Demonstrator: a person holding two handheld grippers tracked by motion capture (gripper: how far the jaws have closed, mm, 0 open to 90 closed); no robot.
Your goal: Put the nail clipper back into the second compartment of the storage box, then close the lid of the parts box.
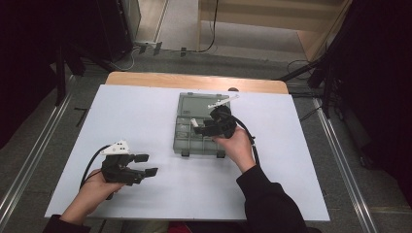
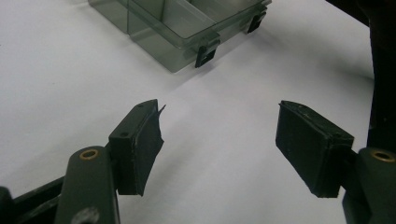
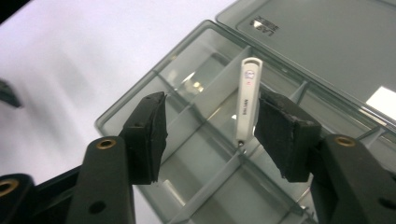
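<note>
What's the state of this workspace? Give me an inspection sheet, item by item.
Surface: white table top, wooden edge at the far side.
Job's things: clear grey compartment box, lid open; white pen-shaped tool standing tilted on a divider, beside the right jaw pad.
Clutter: nothing seen.
Grippers: left gripper open, low over the bare table; right gripper open over the box, not gripping the tool.
Cables: one black cable trails from each gripper.
Surroundings: grey floor, floor cables, metal rails, dark stands.
</note>
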